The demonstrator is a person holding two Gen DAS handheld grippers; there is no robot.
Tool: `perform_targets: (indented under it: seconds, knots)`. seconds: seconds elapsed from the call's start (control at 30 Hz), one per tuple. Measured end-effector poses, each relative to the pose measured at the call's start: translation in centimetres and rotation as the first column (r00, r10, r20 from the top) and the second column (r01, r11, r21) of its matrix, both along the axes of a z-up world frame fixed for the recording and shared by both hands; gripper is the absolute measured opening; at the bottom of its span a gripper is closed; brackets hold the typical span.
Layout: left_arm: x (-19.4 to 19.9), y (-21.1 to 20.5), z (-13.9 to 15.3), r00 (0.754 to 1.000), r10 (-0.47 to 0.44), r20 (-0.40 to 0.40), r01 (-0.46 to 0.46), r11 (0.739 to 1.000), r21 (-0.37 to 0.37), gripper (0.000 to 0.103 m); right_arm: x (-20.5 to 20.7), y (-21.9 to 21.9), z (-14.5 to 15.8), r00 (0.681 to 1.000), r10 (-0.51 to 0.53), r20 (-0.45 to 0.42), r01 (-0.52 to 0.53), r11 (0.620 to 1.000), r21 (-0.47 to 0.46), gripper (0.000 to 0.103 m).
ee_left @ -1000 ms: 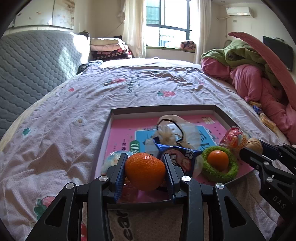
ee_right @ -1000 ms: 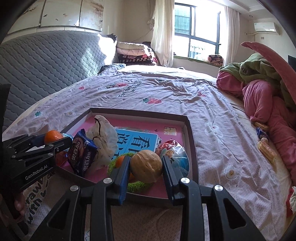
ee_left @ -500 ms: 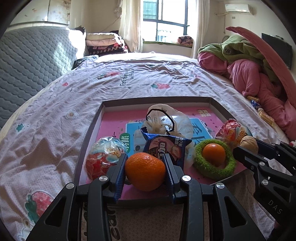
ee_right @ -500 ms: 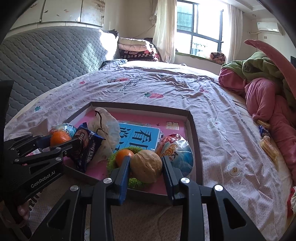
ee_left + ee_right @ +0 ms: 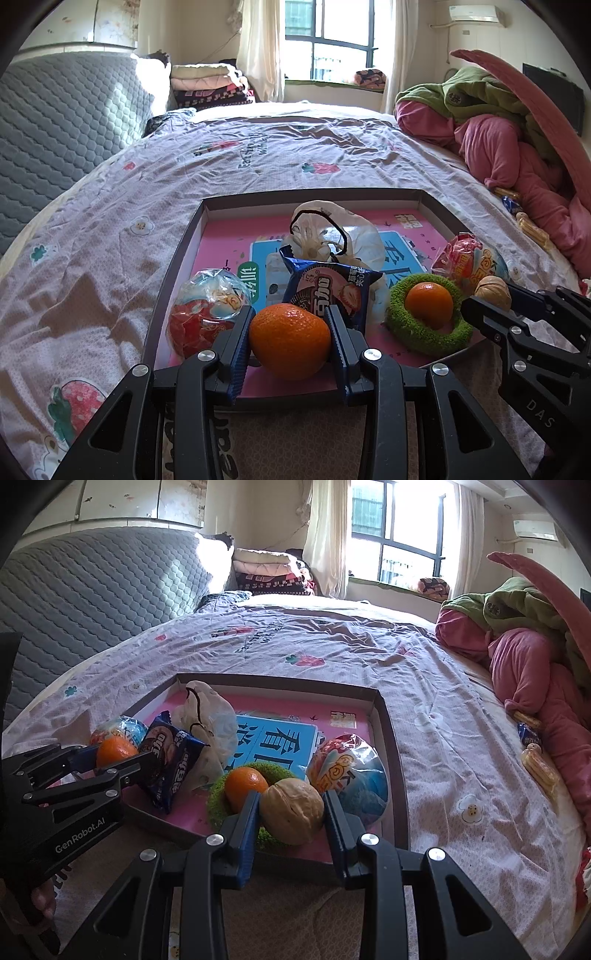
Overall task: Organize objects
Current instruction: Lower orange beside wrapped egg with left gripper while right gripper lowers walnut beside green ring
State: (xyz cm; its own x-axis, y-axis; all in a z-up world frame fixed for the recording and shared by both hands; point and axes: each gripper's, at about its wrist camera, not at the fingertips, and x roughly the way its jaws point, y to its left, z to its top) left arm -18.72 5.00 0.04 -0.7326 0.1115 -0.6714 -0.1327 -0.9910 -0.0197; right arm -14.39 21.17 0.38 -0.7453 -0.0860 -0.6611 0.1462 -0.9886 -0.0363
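Observation:
A shallow box tray [image 5: 369, 192] [image 5: 388, 716] with a pink floor lies on the bed. My left gripper [image 5: 290, 341] is shut on an orange tangerine [image 5: 290, 341] over the tray's near left part; it also shows in the right wrist view [image 5: 114, 751]. My right gripper [image 5: 291, 818] is shut on a walnut [image 5: 291, 816] [image 5: 493, 291] over the tray's near right part. In the tray lie a second tangerine [image 5: 428, 304] [image 5: 245, 783] in a green fuzzy ring [image 5: 424, 321], a blue snack packet [image 5: 325, 291] [image 5: 173, 757], a white plastic bag [image 5: 332, 232] [image 5: 210, 720] and two round candy bags [image 5: 207, 314] [image 5: 347, 771].
The bed has a pale floral sheet [image 5: 258, 155]. A grey quilted headboard [image 5: 55, 122] stands at left. Pink and green bedding [image 5: 517, 147] is piled at right, with small wrapped snacks [image 5: 535, 753] beside it. Folded blankets [image 5: 207, 85] lie at the far end.
Both grippers have moved forward over the tray's near edge with their loads still held. The tray's items now look closer and lower in both views.

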Motion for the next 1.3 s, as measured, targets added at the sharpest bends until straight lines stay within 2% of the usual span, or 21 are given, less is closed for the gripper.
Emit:
perform_targets:
  seconds: [0.87, 1.03, 1.3]
  knots:
    - [-0.6, -0.3, -0.8, 0.999, 0.020, 0.044, -0.021, 1.000, 0.007, 0.039, -1.1, 1.4, -1.3, 0.998, -0.049, 0.042, 0.051, 0.998, -0.047, 0.034]
    - [-1.0, -0.7, -1.4, 0.996, 0.021, 0.084, -0.024, 0.999, 0.031, 0.040, -1.1, 1.7, -1.4, 0.998, -0.051, 0.045, 0.053, 0.997, -0.062, 0.034]
    - [-1.1, -1.1, -1.2, 0.996, 0.025, 0.084, -0.029, 0.998, 0.050, 0.040, -1.0, 1.7, -1.3, 0.997, -0.054, 0.046, 0.057, 0.996, -0.065, 0.034]
